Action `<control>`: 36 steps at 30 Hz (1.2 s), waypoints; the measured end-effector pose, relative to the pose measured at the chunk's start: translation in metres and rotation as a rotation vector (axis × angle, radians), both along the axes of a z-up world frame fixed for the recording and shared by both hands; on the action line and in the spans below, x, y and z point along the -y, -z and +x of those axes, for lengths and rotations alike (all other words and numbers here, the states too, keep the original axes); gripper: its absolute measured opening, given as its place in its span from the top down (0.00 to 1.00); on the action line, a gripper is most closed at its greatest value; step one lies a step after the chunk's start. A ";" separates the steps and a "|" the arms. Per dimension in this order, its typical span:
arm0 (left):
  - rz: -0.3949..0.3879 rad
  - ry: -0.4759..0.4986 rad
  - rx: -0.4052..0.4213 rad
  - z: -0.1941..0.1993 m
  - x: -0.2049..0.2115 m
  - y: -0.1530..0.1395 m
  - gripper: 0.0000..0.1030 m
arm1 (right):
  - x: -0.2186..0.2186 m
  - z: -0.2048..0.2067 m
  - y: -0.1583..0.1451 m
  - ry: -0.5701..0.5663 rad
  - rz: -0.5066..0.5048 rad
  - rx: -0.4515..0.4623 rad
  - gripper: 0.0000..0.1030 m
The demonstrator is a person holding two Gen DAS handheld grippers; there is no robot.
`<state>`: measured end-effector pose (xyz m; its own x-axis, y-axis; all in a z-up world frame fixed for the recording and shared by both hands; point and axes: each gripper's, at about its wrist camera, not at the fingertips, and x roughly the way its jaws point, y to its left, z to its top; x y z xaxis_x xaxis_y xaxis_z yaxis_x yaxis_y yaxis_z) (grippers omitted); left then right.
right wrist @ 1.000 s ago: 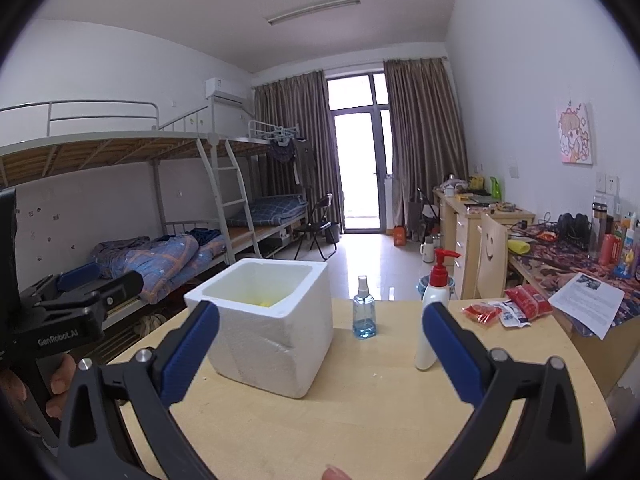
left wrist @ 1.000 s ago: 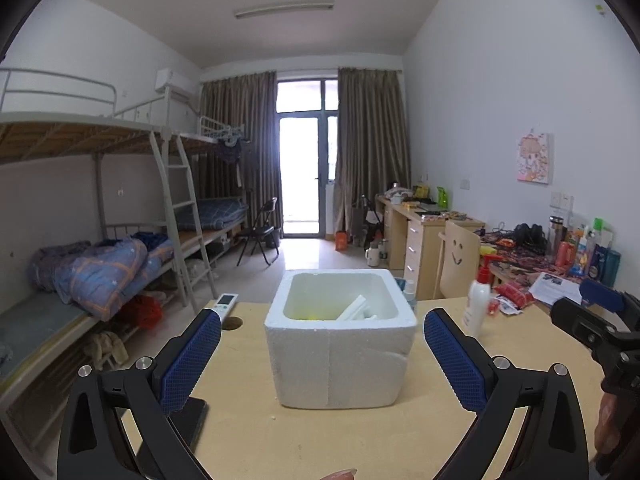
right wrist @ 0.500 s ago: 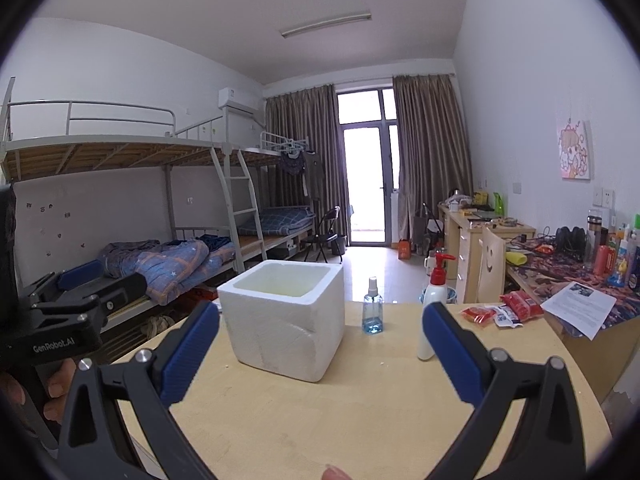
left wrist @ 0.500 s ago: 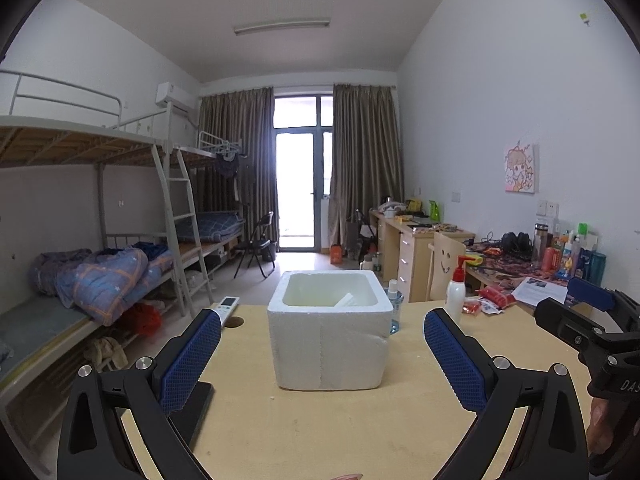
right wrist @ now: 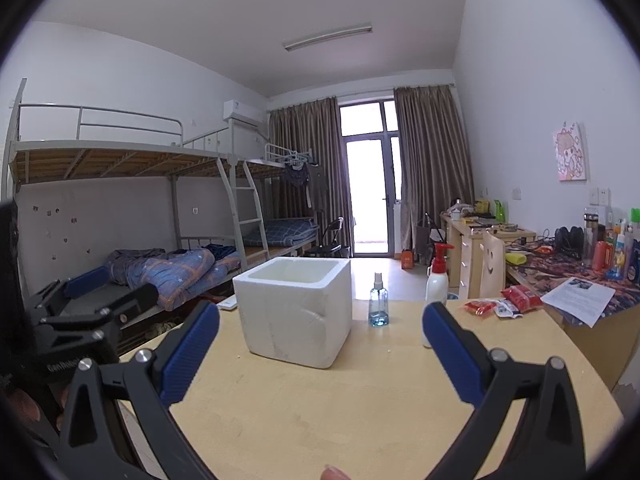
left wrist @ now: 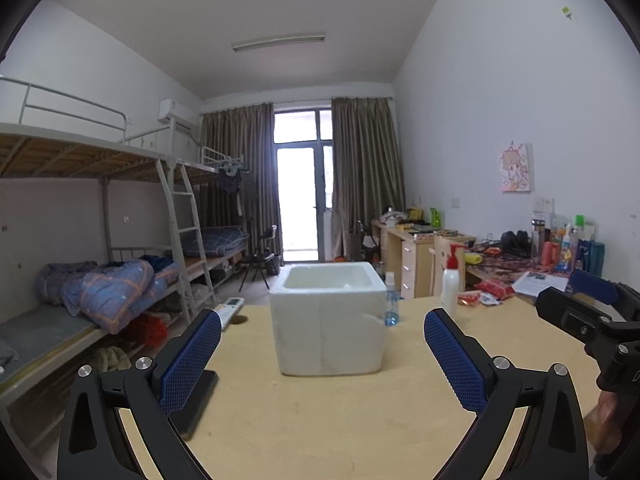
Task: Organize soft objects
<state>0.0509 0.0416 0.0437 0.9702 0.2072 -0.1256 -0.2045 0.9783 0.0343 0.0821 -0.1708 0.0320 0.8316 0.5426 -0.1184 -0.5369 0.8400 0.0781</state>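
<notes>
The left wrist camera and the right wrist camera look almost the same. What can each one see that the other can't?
Only the left wrist view shows the right claw at its right edge and the whole white remote on the table.

Only the right wrist view shows the left claw at its left edge and the smiley face on the chair back.

Both show the white foam box, the blue spray bottle, the red-topped pump bottle and the wooden table.

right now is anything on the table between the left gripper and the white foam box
Nothing visible: only bare table lies between the open left gripper and the foam box. The spray bottle stands off to the box's right.
</notes>
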 end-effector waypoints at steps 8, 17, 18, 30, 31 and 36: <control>-0.017 0.015 -0.014 -0.014 0.007 0.024 0.01 | 0.004 -0.018 0.030 0.001 -0.016 -0.014 0.00; -0.053 0.041 -0.016 -0.038 0.008 0.036 0.01 | 0.003 -0.038 0.040 0.013 -0.037 -0.013 0.00; -0.052 0.039 -0.017 -0.040 0.007 0.037 0.01 | 0.003 -0.041 0.040 0.016 -0.034 -0.011 0.00; -0.071 0.029 -0.001 -0.059 -0.002 0.038 0.01 | -0.010 -0.059 0.043 -0.001 -0.071 0.017 0.00; -0.070 0.034 -0.004 -0.059 -0.003 0.038 0.01 | -0.009 -0.058 0.043 -0.004 -0.071 0.015 0.00; -0.057 0.047 -0.017 -0.060 0.002 0.042 0.01 | -0.004 -0.056 0.044 0.009 -0.064 0.007 0.00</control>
<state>-0.0096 0.0397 0.0017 0.9764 0.1533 -0.1522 -0.1578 0.9873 -0.0183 0.0265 -0.1669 -0.0116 0.8371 0.5269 -0.1468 -0.5301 0.8477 0.0200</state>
